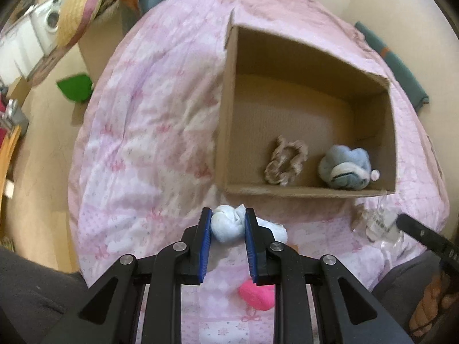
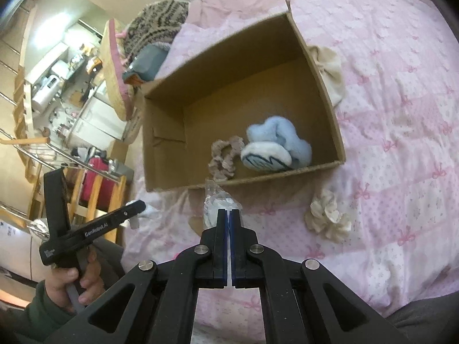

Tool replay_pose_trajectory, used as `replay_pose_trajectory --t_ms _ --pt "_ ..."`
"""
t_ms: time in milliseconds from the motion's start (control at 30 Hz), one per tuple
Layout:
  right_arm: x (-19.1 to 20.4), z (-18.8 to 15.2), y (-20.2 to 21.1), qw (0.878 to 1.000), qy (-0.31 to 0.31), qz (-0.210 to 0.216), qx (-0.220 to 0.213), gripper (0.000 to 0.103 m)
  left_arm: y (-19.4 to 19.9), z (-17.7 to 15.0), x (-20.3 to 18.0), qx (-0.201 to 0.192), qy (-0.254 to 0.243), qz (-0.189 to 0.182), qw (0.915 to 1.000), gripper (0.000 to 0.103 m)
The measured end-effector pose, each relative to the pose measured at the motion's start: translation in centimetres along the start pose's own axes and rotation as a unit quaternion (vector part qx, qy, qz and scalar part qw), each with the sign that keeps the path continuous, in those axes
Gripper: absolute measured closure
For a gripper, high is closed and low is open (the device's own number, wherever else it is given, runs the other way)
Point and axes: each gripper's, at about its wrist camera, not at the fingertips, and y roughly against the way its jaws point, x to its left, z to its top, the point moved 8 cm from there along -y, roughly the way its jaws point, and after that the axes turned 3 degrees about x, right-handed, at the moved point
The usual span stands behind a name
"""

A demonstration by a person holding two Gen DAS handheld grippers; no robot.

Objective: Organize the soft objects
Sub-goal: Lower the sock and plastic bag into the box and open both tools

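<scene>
Left gripper (image 1: 228,223) was clamped on a pale sock ball (image 1: 226,225), right gripper (image 2: 230,215) pinched a clear packet (image 2: 213,203); I'd clear the cardboard box's (image 1: 287,192) near edge before dropping.

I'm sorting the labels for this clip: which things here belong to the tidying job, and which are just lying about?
Job:
- open brown cardboard box
- beige ruffled scrunchie inside it
- pale blue plush toy inside it
- white-blue rolled sock in left tongs
- clear plastic packet in right tongs
- cream scrunchie
- pink soft lump

Lying about:
- woven straw hat
- green felt piece
- pink quilted bedcover
</scene>
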Motion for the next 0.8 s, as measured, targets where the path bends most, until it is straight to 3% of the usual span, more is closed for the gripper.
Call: replay_pose_trajectory --t_ms 200,467,633,733,800 --pt "1.9 3.2 2.5 0.998 0.014 0.031 -0.056 0.1 2.9 3.9 -1.6 -0.05 -0.023 -0.003 0.9985 0.083" --pt "2.7 7.4 1.7 0.994 0.033 0.039 -0.093 0.1 2.5 8.6 -3.6 -0.093 -0.048 0.005 0.9945 0.083" --pt "1.2 7.8 -1.1 0.996 0.023 0.03 -0.082 0.1 0.2 9.0 -4.8 -0.099 -0.058 -0.001 0.9934 0.083" --pt "0.2 7.2 -2.3 0.997 0.019 0.011 -0.071 0.1 -1.4 8.4 -5.5 -0.098 -0.065 -0.03 0.9926 0.083" --pt "0.1 6.9 -2.7 0.997 0.02 0.006 -0.07 0.1 -1.9 8.2 -5.7 -0.101 -0.072 -0.013 0.9922 0.083"
